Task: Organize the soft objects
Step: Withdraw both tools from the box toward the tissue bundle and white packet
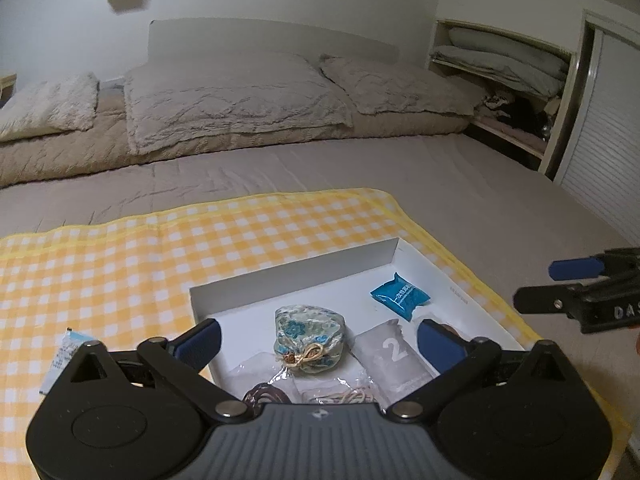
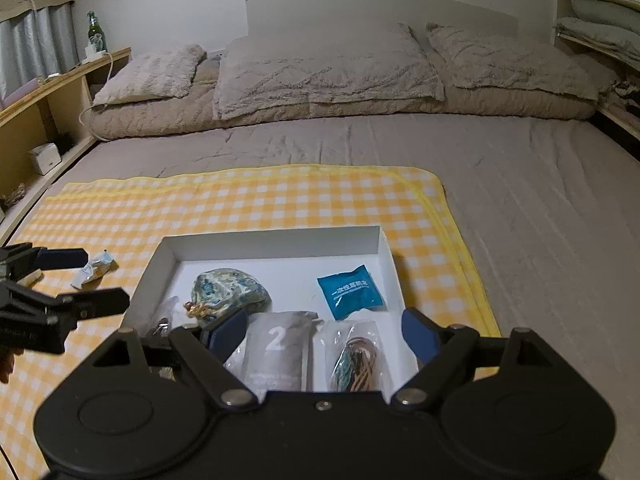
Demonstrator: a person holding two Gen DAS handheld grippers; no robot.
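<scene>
A white shallow box [image 2: 276, 245] sits in the lower middle of the right wrist view, on a yellow checked cloth [image 2: 248, 200] spread over a grey bed [image 2: 520, 184]. Inside it lie the soft things: a blue-and-green patterned pouch [image 2: 230, 290] tied with cord at the left, a blue sachet [image 2: 352, 293] at the right near the far wall, a grey packet printed with a 2 [image 2: 278, 350] in the near middle, and a clear bag of cords [image 2: 354, 354] just right of that packet. Another clear bag at the near left corner is mostly hidden behind the tongs.

The right tongs [image 2: 324, 334] stand wide with nothing between the pads, above the near part of the box; their blue fingers cover part of the pouch and the box's right edge. The left tongs [image 1: 318, 346] are also spread wide and empty over the box, their body hiding its near edge and the lower parts of the clear bags.

Outside the box, a crumpled wrapper [image 2: 96, 270] lies on the cloth at the left of the frame. Three pillows [image 2: 324, 68] line the headboard in the upper part of the frame. A green bottle [image 2: 96, 36] stands on a wooden shelf [image 2: 60, 80] at the upper left, and folded bedding [image 1: 504, 60] fills an open cupboard at the upper right of the left wrist view.
</scene>
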